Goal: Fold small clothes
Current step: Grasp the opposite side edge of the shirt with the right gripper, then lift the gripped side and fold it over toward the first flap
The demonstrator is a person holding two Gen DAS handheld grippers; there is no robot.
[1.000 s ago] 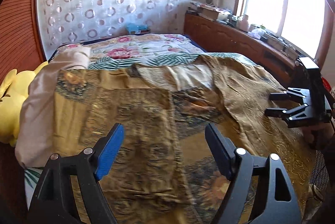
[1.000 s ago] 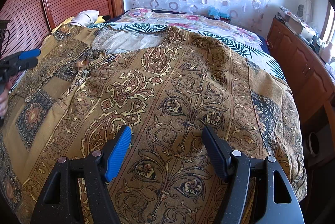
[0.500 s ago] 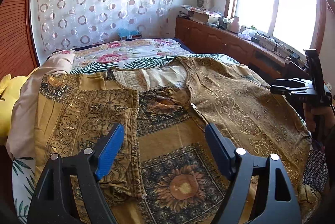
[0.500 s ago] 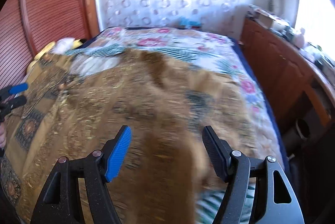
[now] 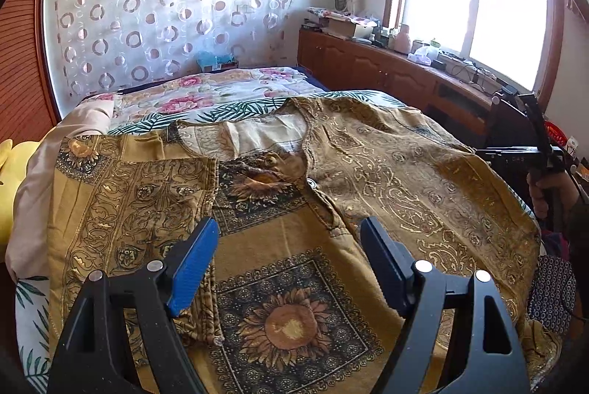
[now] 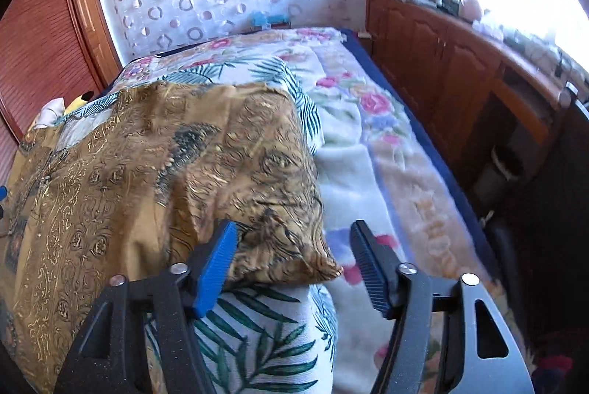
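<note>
Right wrist view: we find the right gripper (image 6: 291, 265) has swung from mid-garment to the outer sleeve corner of the mustard paisley-print cotton blouse (image 6: 206, 165) spread on the floral-quilted bed (image 6: 371, 180), jaws closing unclamped around that corner; left gripper (image 5: 291, 268) jaws apart, empty – sleeve fold imminent

Floral bedspread (image 6: 371, 121), circle-patterned curtain (image 5: 165, 11), cabinets (image 5: 368, 62)

No legible text, labels, brands or numbers. Faint pale marking on the right gripper (image 5: 522, 156) body, beside the window (image 5: 467, 0): too small to read.
</note>
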